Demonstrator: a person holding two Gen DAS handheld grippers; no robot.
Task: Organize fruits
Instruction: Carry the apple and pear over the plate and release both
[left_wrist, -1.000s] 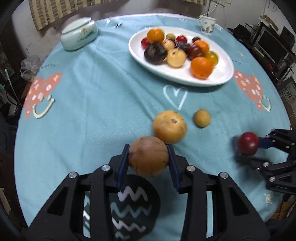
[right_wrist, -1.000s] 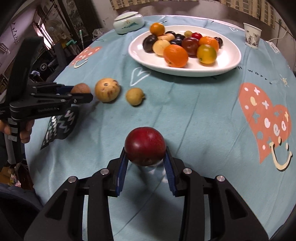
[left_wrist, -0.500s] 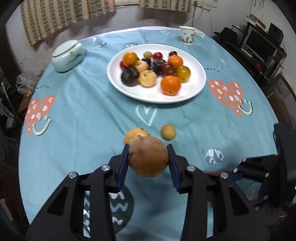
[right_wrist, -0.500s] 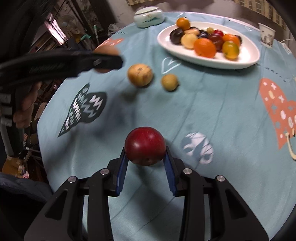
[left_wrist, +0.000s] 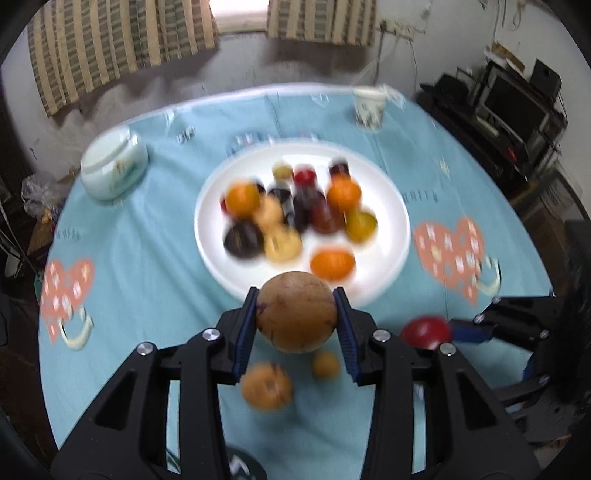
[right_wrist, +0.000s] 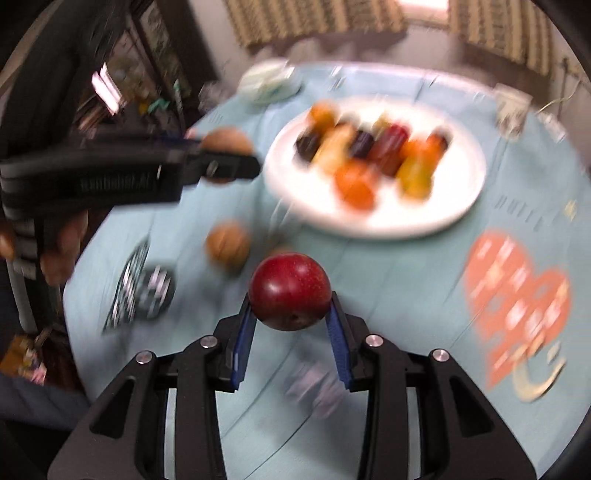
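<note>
My left gripper (left_wrist: 297, 312) is shut on a round brown fruit (left_wrist: 297, 314), held in the air just before the near rim of the white plate (left_wrist: 391, 218). Several oranges, dark plums and yellow fruits lie on that plate. My right gripper (right_wrist: 290, 302) is shut on a dark red fruit (right_wrist: 290, 301), also lifted above the cloth. From the left wrist view the red fruit (left_wrist: 426, 330) shows at the right in the other gripper. Below the held fruit, a tan fruit (left_wrist: 266, 386) and a small yellow fruit (left_wrist: 325, 363) lie on the blue tablecloth (left_wrist: 140, 258).
A pale lidded ceramic jar (left_wrist: 112, 168) stands at the table's far left, a paper cup (left_wrist: 367, 107) at the far right. Striped curtains hang behind. A shelf with electronics stands right of the table. A person's hand (right_wrist: 61, 254) grips the left tool's handle.
Both grippers have risen and moved toward the plate with their fruits. The tan and small yellow fruits now lie beneath the left gripper rather than ahead of it.
</note>
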